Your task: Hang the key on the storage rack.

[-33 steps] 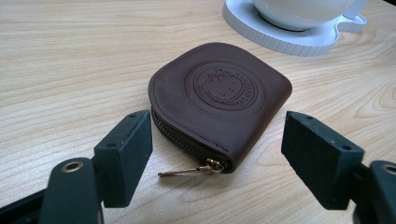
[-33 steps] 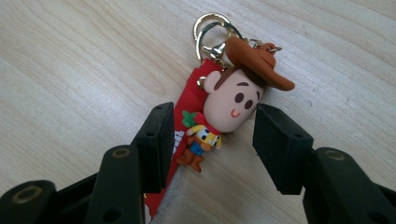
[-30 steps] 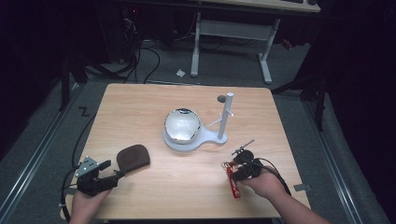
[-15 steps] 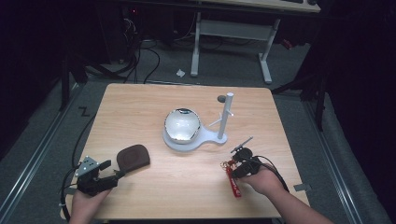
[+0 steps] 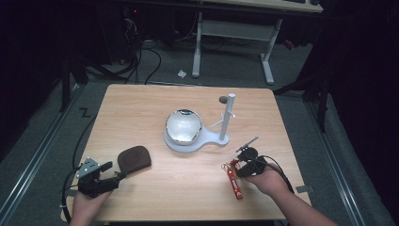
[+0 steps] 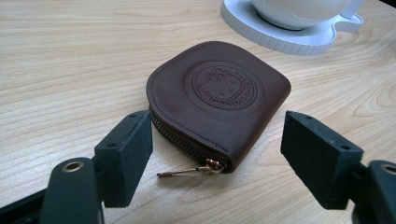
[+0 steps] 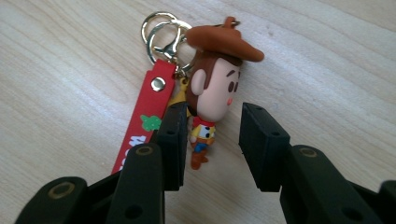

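we see the right gripper (image 7: 210, 140) low over the table (image 5: 188, 188) at its near right; its jaws have just been closing and now stand narrow, either side of a small cowboy figure (image 7: 212, 93) on a keychain; the figure lies between the pads, but we see a gap on the right side and cannot tell whether the left pad touches it, so nothing is clamped; the figure's brown hat points away from the gripper, its legs toward it; a red strap (image 7: 142, 121) lies just beside the figure, partly under the left jaw, joined to it at the gold rings (image 7: 161, 32); in the high view the right gripper (image 5: 240, 165) sits at the top of that strap (image 5: 234, 181), near the table's front edge.

the left gripper (image 6: 215, 144) is at the near left, its jaws wide and level with the table; a brown zip pouch (image 6: 217, 100) lies flat just ahead of them, zip pull toward the gripper, untouched; in the high view the pouch (image 5: 134, 158) rests just beyond the left gripper (image 5: 110, 172).

at the table's middle a white stand (image 5: 214, 139) carries a shiny bowl (image 5: 183, 126) and an upright post (image 5: 228, 115), well apart from both grippers.
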A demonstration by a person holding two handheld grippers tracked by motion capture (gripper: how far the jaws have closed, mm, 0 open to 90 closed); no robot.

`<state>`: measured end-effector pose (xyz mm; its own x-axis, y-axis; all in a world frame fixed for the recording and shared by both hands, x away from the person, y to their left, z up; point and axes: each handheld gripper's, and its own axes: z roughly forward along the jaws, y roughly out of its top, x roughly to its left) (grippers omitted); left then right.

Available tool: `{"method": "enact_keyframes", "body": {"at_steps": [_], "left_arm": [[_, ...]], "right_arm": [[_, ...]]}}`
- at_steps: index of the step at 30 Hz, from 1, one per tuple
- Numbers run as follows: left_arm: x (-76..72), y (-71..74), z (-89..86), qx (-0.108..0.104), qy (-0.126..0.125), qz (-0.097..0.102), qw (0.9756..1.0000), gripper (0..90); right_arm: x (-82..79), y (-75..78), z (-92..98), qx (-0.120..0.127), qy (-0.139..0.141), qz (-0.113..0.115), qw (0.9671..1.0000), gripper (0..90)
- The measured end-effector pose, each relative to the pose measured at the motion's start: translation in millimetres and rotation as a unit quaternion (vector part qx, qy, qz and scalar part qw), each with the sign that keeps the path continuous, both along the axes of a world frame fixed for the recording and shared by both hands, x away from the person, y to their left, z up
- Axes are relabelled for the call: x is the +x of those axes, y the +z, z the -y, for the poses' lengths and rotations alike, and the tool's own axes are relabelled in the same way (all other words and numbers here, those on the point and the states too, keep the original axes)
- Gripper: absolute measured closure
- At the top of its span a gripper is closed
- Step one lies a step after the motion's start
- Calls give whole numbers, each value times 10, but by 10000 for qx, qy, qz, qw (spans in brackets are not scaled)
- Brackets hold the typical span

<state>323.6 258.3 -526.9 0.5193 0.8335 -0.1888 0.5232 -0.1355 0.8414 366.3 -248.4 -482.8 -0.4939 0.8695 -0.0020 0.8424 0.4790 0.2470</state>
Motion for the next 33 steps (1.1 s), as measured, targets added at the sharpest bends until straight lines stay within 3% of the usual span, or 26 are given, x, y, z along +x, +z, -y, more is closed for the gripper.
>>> {"method": "enact_keyframes", "body": {"at_steps": [12,27,33], "left_arm": [[3,-4,-14,-53,13,-14,10000,255],[6,-10,-40,-134,27,-35,9999,256],[7,-13,-45,-147,34,-36,9999,256]], "right_arm": [[23,15,-1,-1,39,58,10000,609],[81,-62,-150,-262,204,87,9994,627],[127,-70,-142,-167,157,14,9997,648]]}}
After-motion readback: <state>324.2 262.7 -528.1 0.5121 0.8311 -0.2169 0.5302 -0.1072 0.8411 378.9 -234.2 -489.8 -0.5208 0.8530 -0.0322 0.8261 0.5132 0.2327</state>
